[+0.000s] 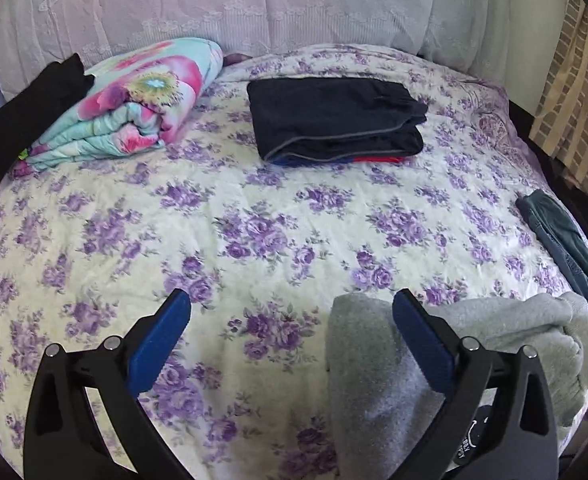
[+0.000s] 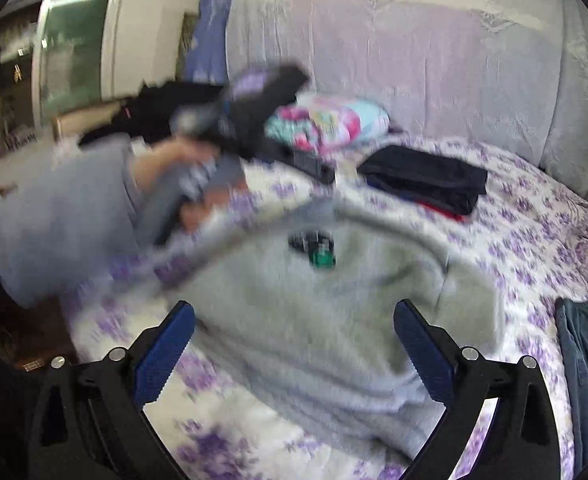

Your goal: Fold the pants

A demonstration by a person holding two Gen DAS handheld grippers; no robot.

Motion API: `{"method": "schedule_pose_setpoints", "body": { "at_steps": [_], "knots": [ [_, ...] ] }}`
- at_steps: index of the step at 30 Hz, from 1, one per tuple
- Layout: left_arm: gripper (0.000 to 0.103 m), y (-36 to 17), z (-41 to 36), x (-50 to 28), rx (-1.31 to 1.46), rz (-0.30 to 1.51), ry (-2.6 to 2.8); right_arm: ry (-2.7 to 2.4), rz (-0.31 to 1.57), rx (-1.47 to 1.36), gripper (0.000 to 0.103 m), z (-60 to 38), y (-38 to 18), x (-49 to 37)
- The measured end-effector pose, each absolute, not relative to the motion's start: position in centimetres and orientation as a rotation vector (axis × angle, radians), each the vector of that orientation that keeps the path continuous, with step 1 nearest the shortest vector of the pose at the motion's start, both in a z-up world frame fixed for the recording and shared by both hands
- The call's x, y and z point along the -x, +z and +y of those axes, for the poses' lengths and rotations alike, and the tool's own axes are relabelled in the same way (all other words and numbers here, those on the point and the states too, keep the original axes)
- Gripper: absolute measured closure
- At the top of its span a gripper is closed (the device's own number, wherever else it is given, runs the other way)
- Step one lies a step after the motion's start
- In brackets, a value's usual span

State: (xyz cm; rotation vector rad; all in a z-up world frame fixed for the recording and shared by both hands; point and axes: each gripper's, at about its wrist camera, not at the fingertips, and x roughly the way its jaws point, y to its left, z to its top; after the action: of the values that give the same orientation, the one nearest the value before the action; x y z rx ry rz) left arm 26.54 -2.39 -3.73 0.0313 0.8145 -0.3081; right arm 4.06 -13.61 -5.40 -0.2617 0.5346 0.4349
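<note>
We see the light grey fleece pants [image 2: 318,320] spread on the purple-flowered white bedspread [image 1: 253,220], their dark label [image 2: 313,250] too blurred to read. Left gripper [image 1: 291,330] and right gripper [image 2: 294,338] gape empty.

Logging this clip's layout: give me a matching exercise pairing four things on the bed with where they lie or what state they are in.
Things:
1. grey pants
2. dark folded stack
3. floral quilt
4. teal garment

Places or states:
A. rolled up at the far left, near the headboard
B. draped along the bed's right edge
C. unfolded, nearest the cameras
D. neatly folded at the far middle, red and blue showing beneath

Pairs: 1-C, 2-D, 3-A, 4-B
</note>
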Motion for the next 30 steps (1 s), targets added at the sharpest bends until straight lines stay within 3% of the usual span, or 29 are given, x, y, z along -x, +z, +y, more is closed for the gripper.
{"method": "schedule_pose_setpoints", "body": {
  "at_steps": [4, 9, 14, 23, 26, 30],
  "knots": [
    [0.004, -4.9, -3.3, -27.5, -0.047, 0.838, -0.311, 0.539, 0.610, 0.195, 0.003, -12.5, -5.1, -6.2],
    [0.004, -7.1, -3.4, -29.3, -0.057, 0.886, -0.299, 0.571, 0.777, 0.211, 0.003, -10.6, -9.4, -7.3],
    [0.004, -9.2, -3.6, -30.9, -0.039, 0.940, -0.300, 0.555, 0.754, 0.294, 0.003, -10.0, -10.7, -5.8],
    [0.009, -2.2, 0.6, -24.9, 0.103, 0.783, -0.357, 0.576, 0.585, 0.169, 0.003, -14.2, -2.7, -7.1],
    [0.009, -1.5, -0.1, -22.1, 0.063, 0.773, -0.405, 0.536, 0.650, -0.001, 0.003, -18.0, -1.9, -11.0],
    [0.009, -2.9, -2.4, -19.0, -0.010, 0.809, -0.468, 0.464, 0.789, -0.144, 0.003, -21.5, -5.0, -15.1]
  ]
}}
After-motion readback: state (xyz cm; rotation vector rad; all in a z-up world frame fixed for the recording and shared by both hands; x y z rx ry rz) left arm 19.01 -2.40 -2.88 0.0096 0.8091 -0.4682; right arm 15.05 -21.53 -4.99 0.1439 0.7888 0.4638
